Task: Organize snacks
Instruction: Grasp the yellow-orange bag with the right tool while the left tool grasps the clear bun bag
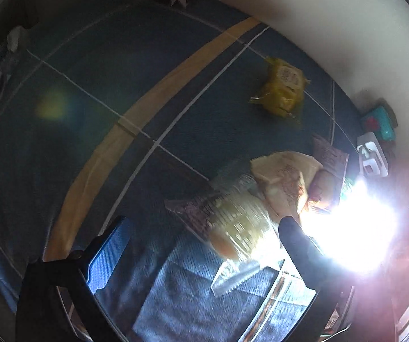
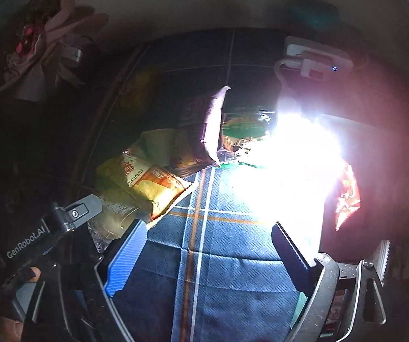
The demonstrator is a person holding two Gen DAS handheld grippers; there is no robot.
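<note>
On a blue plaid cloth [image 1: 193,290] lies a pile of snack packs. A clear wrapped pastry [image 1: 233,228] lies between the fingers of my left gripper [image 1: 201,233], which is open; whether it touches the pack I cannot tell. Behind it are a beige pack [image 1: 284,179] and a brown pack [image 1: 330,156]. A yellow pack [image 1: 281,88] lies apart, further back. My right gripper [image 2: 207,242] is open and empty over the cloth [image 2: 204,256]. Ahead of it lie a yellow-orange pack [image 2: 150,182], a brown pack [image 2: 198,131], a green pack [image 2: 244,128] and a red pack [image 2: 347,193]. Strong glare hides the middle right.
A white power strip [image 1: 371,156] and a teal object [image 1: 381,122] lie at the cloth's far edge by the pale wall; the power strip also shows in the right wrist view [image 2: 315,57]. Pink fabric [image 2: 47,51] hangs at the back left. The left gripper's body [image 2: 62,228] is beside my right one.
</note>
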